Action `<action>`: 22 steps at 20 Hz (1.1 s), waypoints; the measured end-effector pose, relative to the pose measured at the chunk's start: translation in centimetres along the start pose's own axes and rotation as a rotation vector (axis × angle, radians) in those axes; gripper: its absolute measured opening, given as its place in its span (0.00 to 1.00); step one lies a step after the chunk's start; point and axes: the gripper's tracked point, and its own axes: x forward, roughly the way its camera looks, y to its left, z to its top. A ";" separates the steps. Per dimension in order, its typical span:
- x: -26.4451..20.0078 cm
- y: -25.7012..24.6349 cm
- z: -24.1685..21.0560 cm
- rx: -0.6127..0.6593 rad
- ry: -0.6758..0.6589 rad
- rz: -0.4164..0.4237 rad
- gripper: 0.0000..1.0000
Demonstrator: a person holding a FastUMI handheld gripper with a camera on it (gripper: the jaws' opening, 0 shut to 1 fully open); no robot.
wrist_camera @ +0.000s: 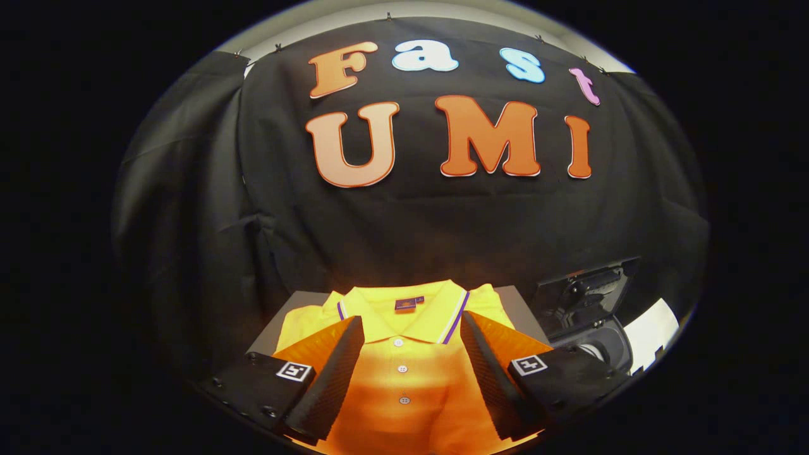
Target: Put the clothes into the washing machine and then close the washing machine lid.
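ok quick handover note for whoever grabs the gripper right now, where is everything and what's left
Gripper: open, fingers spread above the shirt, holding nothing.
Yellow polo shirt: lying flat and folded on the grey table, collar away from the fingers, button placket between them.
Washing machine: off to the right of the shirt, beyond the right finger, lid raised.
Done: nothing yet; the shirt is not picked up.
Left: grasp the shirt, carry it right into the machine's opening, then close the lid.

grey tabletop [515,302], folded yellow polo shirt [404,354] lying flat on it, collar at far end, covering most of surface; claw [411,373] fingers spread wide above shirt
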 end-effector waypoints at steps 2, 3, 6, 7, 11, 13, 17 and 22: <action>1.2 0.2 -1.5 -0.016 0.055 -0.006 0.99; 1.5 0.4 -2.6 -0.012 0.097 -0.007 0.99; 2.4 0.6 -5.1 -0.002 0.178 -0.011 0.99; 2.5 0.7 -5.9 -0.008 0.211 -0.014 0.99; 2.9 0.3 -6.3 -0.029 0.272 -0.047 0.97; 3.0 0.4 -6.6 -0.059 0.307 -0.046 0.97; 3.0 0.5 -6.3 -0.053 0.309 -0.053 0.99; 3.0 1.2 -6.2 -0.025 0.364 -0.029 0.77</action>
